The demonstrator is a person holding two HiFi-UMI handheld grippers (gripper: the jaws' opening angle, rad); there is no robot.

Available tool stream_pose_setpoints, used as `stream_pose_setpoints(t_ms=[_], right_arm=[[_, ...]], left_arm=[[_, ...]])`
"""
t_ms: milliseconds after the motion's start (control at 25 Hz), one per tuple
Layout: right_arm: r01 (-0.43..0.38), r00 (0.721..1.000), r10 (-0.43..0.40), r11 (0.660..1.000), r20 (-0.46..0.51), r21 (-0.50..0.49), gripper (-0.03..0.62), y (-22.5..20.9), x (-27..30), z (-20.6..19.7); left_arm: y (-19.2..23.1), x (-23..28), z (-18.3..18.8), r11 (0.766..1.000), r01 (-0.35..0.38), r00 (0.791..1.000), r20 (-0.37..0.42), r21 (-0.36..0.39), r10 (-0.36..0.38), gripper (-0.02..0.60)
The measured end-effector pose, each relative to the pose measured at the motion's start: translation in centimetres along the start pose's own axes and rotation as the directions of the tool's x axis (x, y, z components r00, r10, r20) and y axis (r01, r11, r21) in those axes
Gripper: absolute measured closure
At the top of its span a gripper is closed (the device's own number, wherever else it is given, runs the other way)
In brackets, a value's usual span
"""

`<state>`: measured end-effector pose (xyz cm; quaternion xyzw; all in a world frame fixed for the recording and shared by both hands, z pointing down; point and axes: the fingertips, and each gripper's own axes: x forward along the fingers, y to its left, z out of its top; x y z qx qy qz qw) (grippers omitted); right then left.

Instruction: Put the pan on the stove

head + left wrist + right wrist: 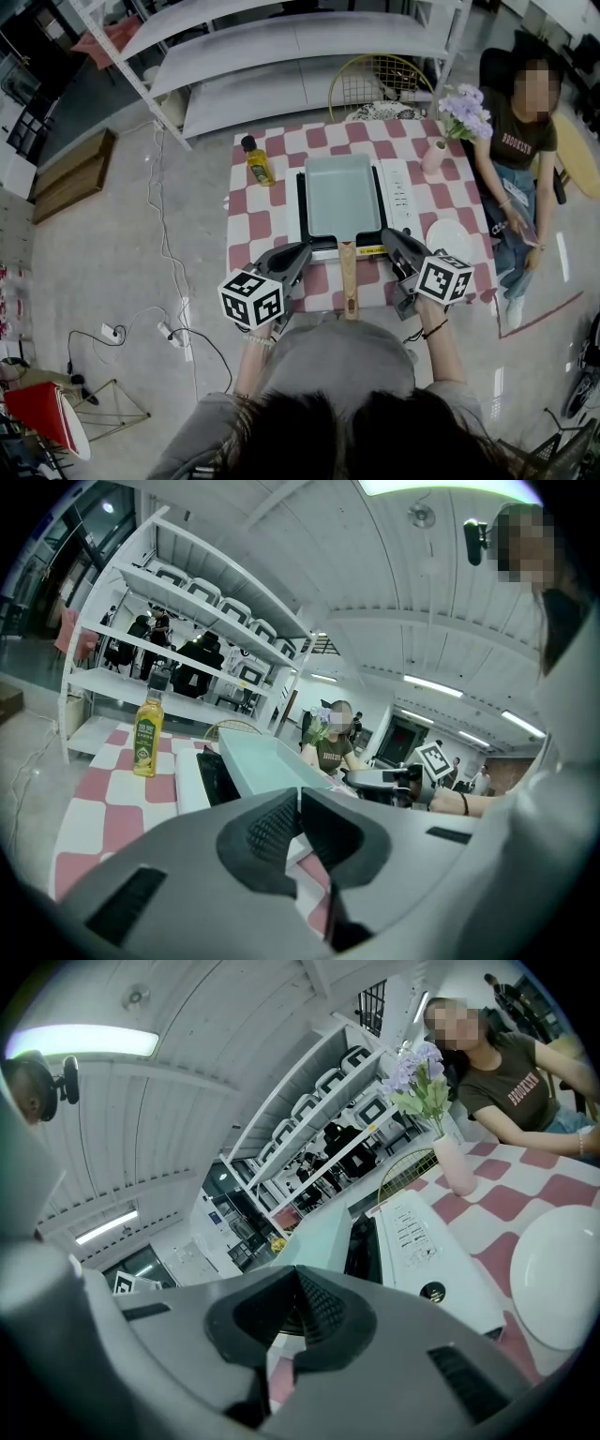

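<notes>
A pale teal rectangular pan (337,197) sits on the white stove (398,192) in the middle of the checkered table, its wooden handle (349,277) pointing toward me. My left gripper (305,250) hovers just left of the handle, jaws shut with nothing between them. Just right of the handle my right gripper (386,233) is shut and empty too. The left gripper view shows its closed jaws (298,794) with the pan (267,766) beyond. In the right gripper view the closed jaws (295,1274) point at the pan (319,1237) and stove (422,1251).
An oil bottle (257,161) stands at the table's far left. A pink vase of purple flowers (434,155) and a white plate (448,239) lie right of the stove. A person (511,141) sits at the right side. White shelves (281,56) stand behind.
</notes>
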<state>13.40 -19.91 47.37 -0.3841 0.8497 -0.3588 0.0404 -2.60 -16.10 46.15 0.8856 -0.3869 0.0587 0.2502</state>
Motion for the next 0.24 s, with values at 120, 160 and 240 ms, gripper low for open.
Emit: stream_pose_setpoints(t_ms=[120,160,240], right_arm=[[0.002,1.000,-0.002,1.000,-0.002,0.001,0.571,-0.10,0.01,-0.02],[0.002,1.000,-0.002,1.000,-0.002,0.000,0.571,-0.13,0.03,-0.02],[0.001,1.000,-0.001,1.000,-0.004,-0.002,0.571,-0.17,0.08,-0.02]], left_arm=[[0.06,0.07,-0.02,1.000,-0.002,1.000,-0.003,-0.004,0.002,0.548],[0.09,0.10,-0.02,1.000,-0.004,1.000,-0.003,-0.006,0.004,0.548],[0.16,0.17,-0.01,1.000,-0.006,1.000,-0.001,-0.010,0.006,0.548]])
